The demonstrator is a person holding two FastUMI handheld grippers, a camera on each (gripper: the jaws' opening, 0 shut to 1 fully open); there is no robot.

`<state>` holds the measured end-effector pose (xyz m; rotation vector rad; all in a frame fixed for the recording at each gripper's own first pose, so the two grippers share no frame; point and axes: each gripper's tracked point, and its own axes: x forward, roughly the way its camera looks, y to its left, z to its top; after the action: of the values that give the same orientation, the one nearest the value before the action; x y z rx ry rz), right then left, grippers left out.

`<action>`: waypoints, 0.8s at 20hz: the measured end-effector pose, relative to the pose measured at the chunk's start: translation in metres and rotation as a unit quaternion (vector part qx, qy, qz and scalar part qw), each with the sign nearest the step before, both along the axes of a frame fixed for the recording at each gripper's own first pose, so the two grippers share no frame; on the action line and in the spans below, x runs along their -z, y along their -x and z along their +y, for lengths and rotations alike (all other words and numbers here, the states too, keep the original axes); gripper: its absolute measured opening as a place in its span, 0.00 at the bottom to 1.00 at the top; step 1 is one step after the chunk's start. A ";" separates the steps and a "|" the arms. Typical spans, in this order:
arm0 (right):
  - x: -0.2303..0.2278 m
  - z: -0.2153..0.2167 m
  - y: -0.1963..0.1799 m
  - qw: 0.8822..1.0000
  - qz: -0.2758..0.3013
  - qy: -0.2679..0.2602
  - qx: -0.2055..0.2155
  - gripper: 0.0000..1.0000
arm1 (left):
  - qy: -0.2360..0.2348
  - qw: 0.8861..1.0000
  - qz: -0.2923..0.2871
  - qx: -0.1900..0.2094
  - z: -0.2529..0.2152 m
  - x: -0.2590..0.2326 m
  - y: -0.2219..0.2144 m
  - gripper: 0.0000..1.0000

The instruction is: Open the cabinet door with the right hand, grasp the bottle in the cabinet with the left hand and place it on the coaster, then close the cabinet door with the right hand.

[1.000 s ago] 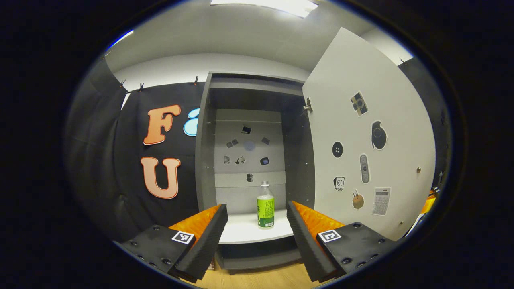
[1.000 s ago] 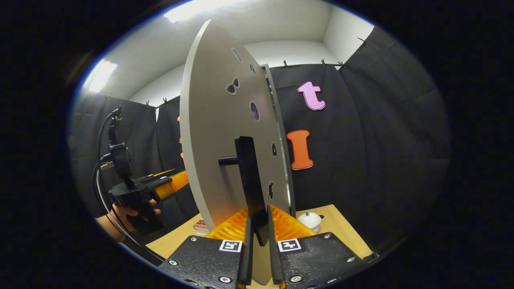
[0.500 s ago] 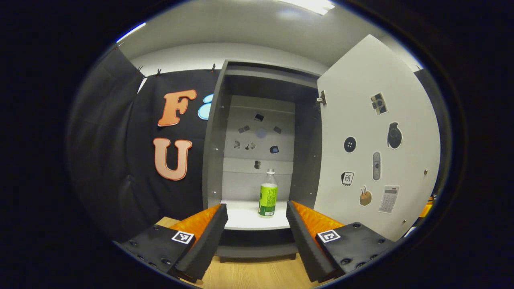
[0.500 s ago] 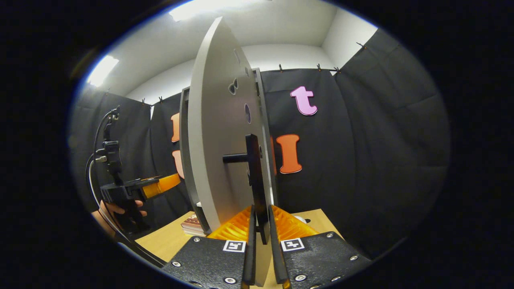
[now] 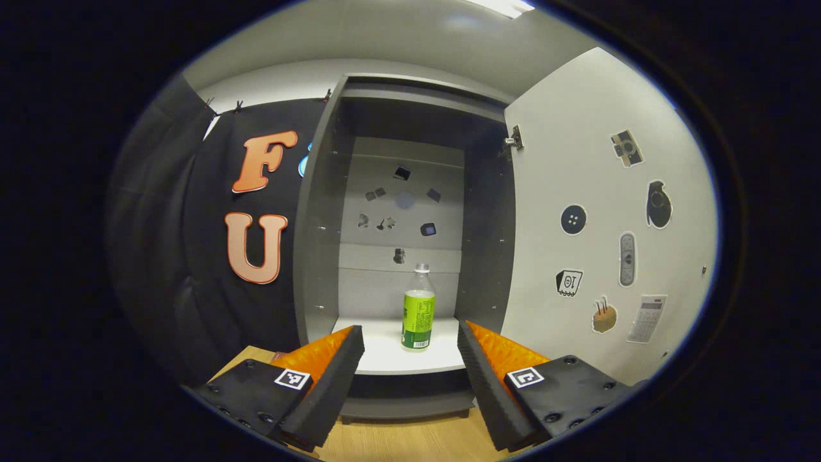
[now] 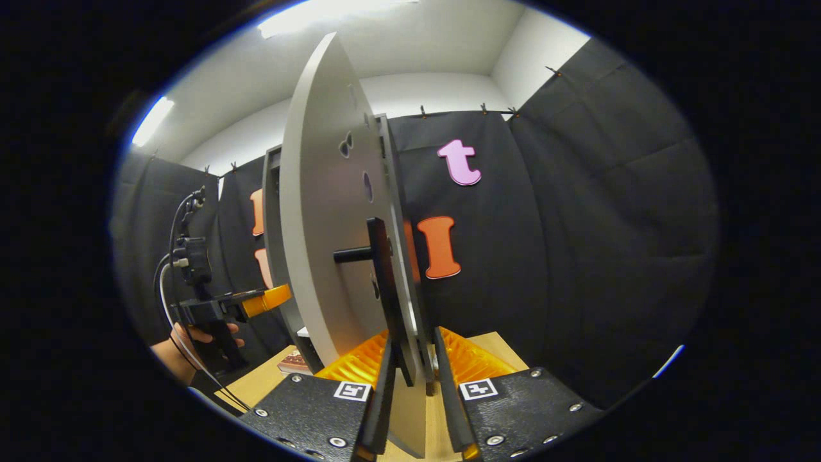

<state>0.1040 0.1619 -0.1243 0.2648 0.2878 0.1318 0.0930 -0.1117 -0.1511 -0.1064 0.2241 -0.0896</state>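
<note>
Gripping the door handle (image 6: 385,282), right claw (image 6: 414,385) holds cabinet door (image 6: 321,212) swung wide. Left claw (image 5: 410,359) gapes, empty, fingers framing the cabinet (image 5: 321,212) opening. Bottle (image 5: 418,316) upright on the white shelf (image 5: 385,358), mid-depth, apart from both fingers.

1. The grey cabinet (image 5: 321,212) stands open on the wooden table, with a dark inside and a white shelf.
2. Its white flat door (image 5: 596,212) is swung wide to the right; small stickers cover its inner face. In the right gripper view a black bar handle (image 6: 383,289) stands out from the door's outer face.
3. The clear plastic bottle with a green label (image 5: 418,316) stands upright on the white shelf, near the front, apart from the walls.
</note>
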 end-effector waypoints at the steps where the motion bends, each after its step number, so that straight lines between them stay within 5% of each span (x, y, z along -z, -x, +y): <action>1: 0.001 -0.002 0.000 1.000 0.003 -0.001 0.009 0.40 | 0.002 1.000 0.004 0.011 -0.007 0.007 -0.007 0.96; 8: 0.000 -0.002 0.002 0.999 0.009 0.017 0.041 0.58 | -0.013 0.999 0.035 0.027 -0.021 0.056 -0.065 0.96; 12: 0.001 -0.006 0.003 0.998 0.011 0.025 0.052 0.51 | -0.042 0.998 0.042 0.021 -0.021 0.083 -0.105 0.96; 14: -0.001 -0.011 0.003 0.997 0.005 0.037 0.060 0.65 | -0.054 0.997 0.045 0.027 -0.024 0.093 -0.123 0.94; 16: -0.005 -0.012 0.004 0.997 -0.001 0.029 0.070 0.63 | -0.064 0.996 0.044 0.034 -0.031 0.099 -0.141 0.96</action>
<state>0.0996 0.1502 -0.1198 0.2269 0.2702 -0.0143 0.2339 -0.1424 -0.2498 0.0242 0.3206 -0.1389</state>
